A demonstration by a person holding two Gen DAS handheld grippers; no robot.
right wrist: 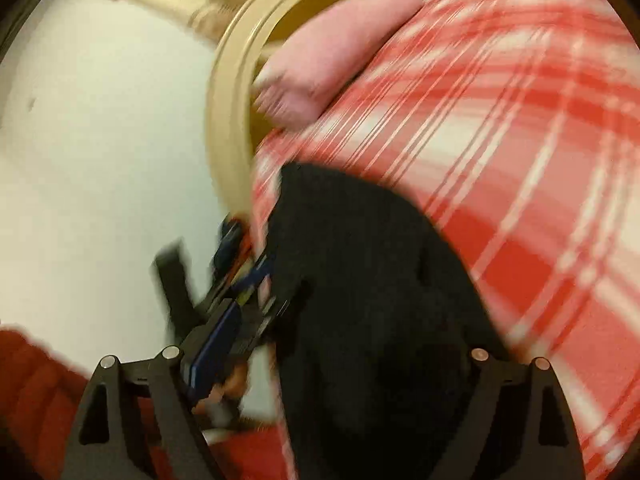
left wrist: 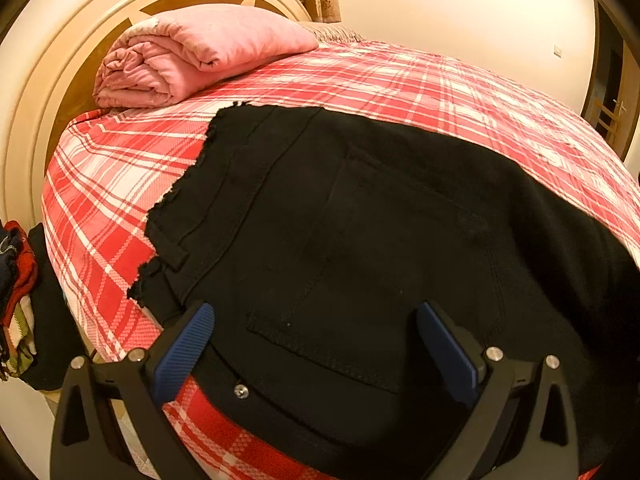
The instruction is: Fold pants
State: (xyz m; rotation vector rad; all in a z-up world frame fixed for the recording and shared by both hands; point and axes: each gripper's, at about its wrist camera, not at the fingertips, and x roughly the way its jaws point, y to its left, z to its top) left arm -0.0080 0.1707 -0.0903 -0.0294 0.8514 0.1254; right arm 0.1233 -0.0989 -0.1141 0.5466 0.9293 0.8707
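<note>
Left gripper (left wrist: 316,344) first: its two blue-padded fingers (left wrist: 182,352) stand wide apart, released, poised over the black pants (left wrist: 360,240) with nothing pinched between them. Over in the right wrist view the picture is badly smeared, but the right gripper (right wrist: 340,360) shows its one visible blue finger (right wrist: 212,356) far out to the left, its other finger lost against the dark cloth; the jaws are spread wide, and whether they touch the cloth the blur hides. The other gripper (right wrist: 248,280) shows here at the bed's edge, blurred.

One pair of pants, then, lying flat on the red and white plaid bedspread (left wrist: 400,76), waistband with a frayed edge towards the headboard (left wrist: 44,92), one back pocket (left wrist: 340,280) facing up, the cloth running off towards the right. One folded pink blanket (left wrist: 192,52) sits at the head of the bed, well apart from the pants. Down beside the bed on the left, a small heap of coloured clothes (left wrist: 16,284), count unclear. No containers in sight, and no readable writing or label on anything
</note>
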